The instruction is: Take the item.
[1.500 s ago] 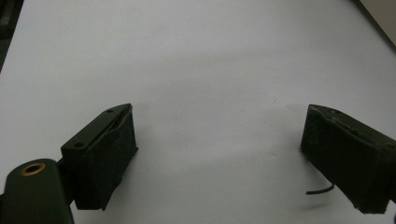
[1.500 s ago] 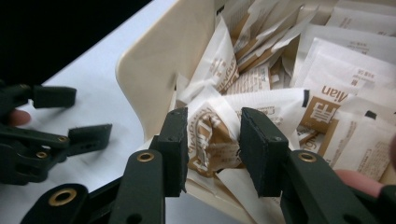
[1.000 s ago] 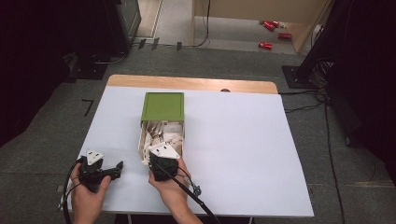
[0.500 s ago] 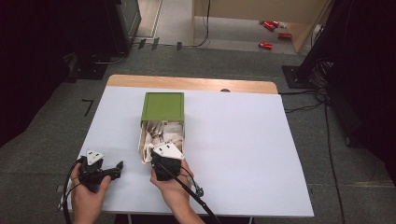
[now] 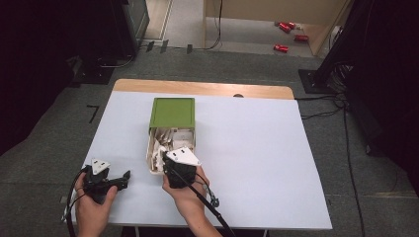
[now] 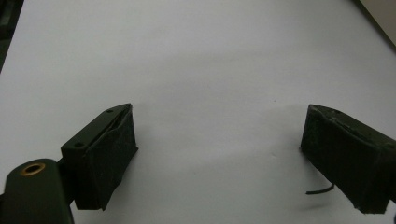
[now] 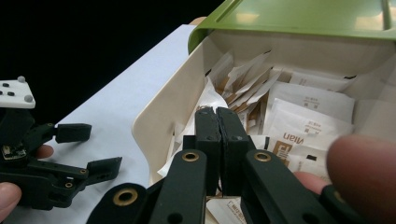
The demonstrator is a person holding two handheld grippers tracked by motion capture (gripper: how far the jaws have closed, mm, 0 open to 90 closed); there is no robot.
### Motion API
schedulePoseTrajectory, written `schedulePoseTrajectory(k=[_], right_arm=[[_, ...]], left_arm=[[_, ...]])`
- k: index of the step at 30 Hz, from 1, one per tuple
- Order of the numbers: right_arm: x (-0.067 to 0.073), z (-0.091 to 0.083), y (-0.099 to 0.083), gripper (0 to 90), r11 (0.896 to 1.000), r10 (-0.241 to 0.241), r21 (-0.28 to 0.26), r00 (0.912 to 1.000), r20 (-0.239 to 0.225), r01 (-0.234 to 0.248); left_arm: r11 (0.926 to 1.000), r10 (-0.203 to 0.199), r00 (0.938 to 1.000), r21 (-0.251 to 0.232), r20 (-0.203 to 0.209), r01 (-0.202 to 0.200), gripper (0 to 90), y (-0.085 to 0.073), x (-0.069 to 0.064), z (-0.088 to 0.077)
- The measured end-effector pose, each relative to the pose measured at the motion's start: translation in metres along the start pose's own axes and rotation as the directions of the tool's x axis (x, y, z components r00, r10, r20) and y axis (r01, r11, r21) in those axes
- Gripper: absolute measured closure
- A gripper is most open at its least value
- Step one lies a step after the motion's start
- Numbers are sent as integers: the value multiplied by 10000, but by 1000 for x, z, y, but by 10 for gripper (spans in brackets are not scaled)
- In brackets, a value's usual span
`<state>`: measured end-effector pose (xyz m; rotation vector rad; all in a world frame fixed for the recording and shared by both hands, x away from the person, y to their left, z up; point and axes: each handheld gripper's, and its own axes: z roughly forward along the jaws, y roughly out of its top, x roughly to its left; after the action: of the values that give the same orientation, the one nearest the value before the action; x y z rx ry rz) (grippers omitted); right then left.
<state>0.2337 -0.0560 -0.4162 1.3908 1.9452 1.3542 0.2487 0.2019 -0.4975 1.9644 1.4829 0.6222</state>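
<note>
Pinching shut: right hand-held gripper point(image 7: 218, 112), empty

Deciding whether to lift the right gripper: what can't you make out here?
- Whether the shut right gripper pinches a sachet: right gripper view, its own jaws hide the contact.
- Sachet print: too small.
- Box contents, high view: gripper and green lid cover them.

Black grippers, brass-ringed pivots, grey triangular plates, trailing black cables.
</note>
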Motion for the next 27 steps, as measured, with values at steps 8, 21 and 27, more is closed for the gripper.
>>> schedulePoseTrajectory(k=[8,21,27], right_arm=[[-5,-7,8,899,9998,79,-156,9999,63,-78],[-22,-22,27,899,9982,277,-549,9991,307,-260],[-32,-29,34,899,9972,334,-686,9984,466,-301]], left_arm=[[10000,6,10000,-1,-2,-6,109,0,0,0],[10000,-4,10000,-10,-4,4,109,0,0,0],[10000,-27,10000,-28,-8,27,109,0,0,0]])
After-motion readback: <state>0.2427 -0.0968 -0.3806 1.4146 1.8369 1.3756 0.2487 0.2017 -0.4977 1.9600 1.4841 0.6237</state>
